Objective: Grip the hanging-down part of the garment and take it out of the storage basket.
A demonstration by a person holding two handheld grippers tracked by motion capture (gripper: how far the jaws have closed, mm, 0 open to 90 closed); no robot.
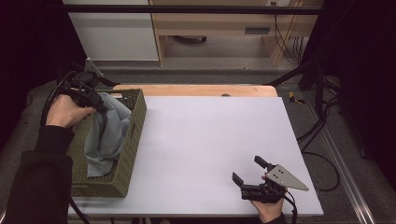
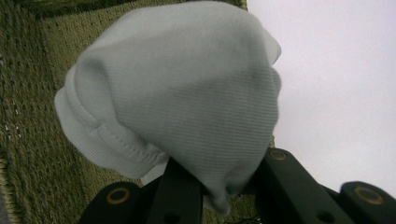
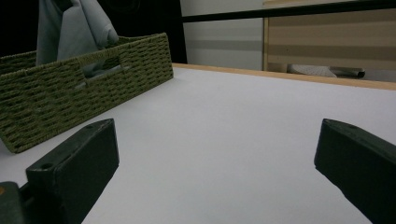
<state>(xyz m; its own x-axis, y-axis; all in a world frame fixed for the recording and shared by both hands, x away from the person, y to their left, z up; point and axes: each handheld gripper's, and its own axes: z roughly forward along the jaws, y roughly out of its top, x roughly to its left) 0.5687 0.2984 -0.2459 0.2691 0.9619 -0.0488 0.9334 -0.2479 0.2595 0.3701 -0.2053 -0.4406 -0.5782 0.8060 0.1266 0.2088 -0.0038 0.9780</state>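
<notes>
White table point(image 1: 210, 140); left gripper point(image 1: 95, 100) pinches grey cloth point(image 1: 109, 130) over basket point(image 1: 126, 168).

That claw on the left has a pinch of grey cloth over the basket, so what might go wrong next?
The left claw grips only a small bunch of the grey cloth, so it might slip free. Most of the cloth hangs down into the woven basket; it could snag on the weave or drag the basket along. The right claw rests open on the white table, far off, so it may be too late to steady anything.

1 cloth point(image 1: 108, 130), 1 basket point(image 1: 127, 165)
</notes>
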